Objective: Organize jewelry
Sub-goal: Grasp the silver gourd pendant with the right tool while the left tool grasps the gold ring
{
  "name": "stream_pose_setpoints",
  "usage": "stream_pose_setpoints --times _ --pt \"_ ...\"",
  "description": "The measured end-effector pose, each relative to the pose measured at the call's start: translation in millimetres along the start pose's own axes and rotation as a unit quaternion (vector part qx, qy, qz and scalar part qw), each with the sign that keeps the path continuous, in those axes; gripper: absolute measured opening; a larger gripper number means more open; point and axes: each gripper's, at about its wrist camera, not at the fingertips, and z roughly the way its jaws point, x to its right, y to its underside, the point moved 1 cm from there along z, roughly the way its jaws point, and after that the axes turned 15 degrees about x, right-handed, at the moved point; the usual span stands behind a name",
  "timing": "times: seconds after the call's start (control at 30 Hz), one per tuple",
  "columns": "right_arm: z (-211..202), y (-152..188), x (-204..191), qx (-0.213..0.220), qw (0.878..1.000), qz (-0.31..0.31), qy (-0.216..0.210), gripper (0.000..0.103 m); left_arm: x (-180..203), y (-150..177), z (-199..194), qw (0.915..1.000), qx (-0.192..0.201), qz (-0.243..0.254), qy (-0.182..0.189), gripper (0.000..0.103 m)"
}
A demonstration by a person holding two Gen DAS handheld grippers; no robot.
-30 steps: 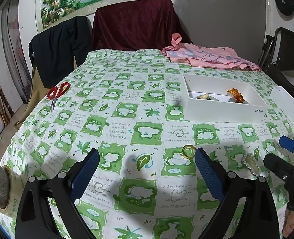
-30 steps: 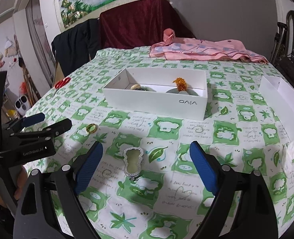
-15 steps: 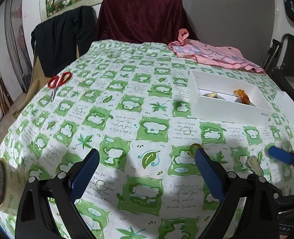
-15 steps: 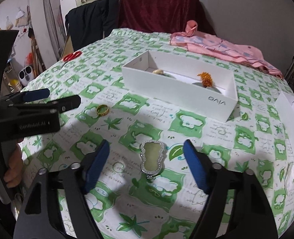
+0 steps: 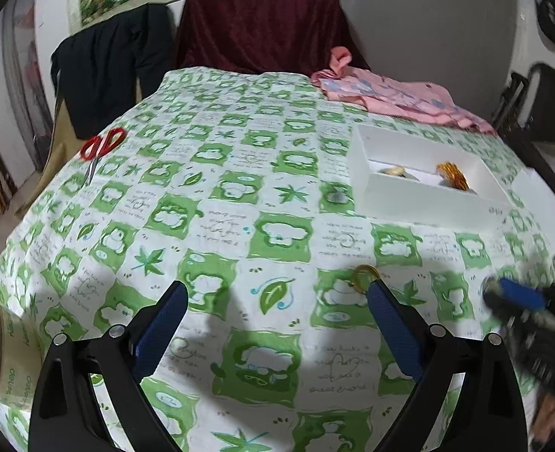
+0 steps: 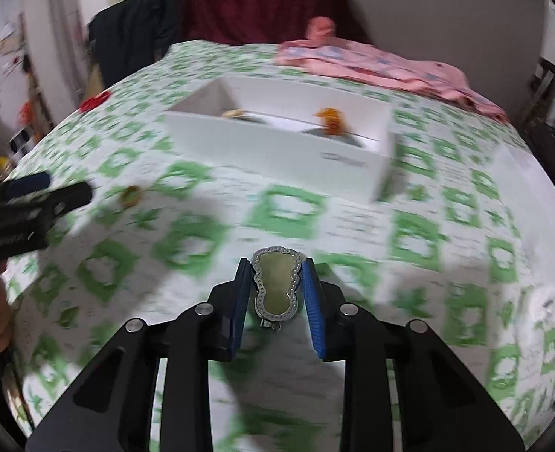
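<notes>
Left hand-held gripper hangs over the green-and-white cloth of the worktop with its blue fingers spread wide and nothing between them. Using the white box as the landmark: a gold ring lies on the cloth nearer the camera than the box, just at the tip of this gripper's right-side finger; whether they touch I cannot tell. Inside the box sit a pale piece and an orange-gold piece. Red scissors lie far to the left of the box, near the cloth's edge. A pink garment is bunched beyond the box. A tape roll shows at the lower left edge, well away from the box. The right hand-held gripper appears blurred at the right edge, nearer the camera than the box.

In the right wrist view, the right hand-held gripper has its jaws closing on a silver-rimmed pendant with a pale green centre; the blue pads sit against its two sides. The pendant is nearer the camera than the box, apart from it. Much of the cloth here is motion-blurred. The ring lies left of the box's near wall, and the left hand-held gripper reaches in from the left edge beside it.
</notes>
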Motion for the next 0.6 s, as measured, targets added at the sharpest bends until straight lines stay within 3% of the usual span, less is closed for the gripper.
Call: stream_pose_setpoints --times 0.33,0.37,0.43,0.6 --pt "0 1 15 0.002 0.999 0.040 -0.019 0.028 35 1 11 0.9965 -0.017 0.061 0.054 0.094" --pt "-1 1 16 0.004 0.999 0.045 -0.020 0.030 38 0 13 0.9962 -0.019 0.063 0.058 0.094" --pt "-3 1 18 0.009 0.998 0.051 -0.019 0.042 42 -2 18 0.9955 -0.021 0.069 0.062 0.093" --pt "-9 0 19 0.023 0.998 0.053 -0.019 0.047 49 -3 25 0.9938 -0.027 0.079 0.073 0.086"
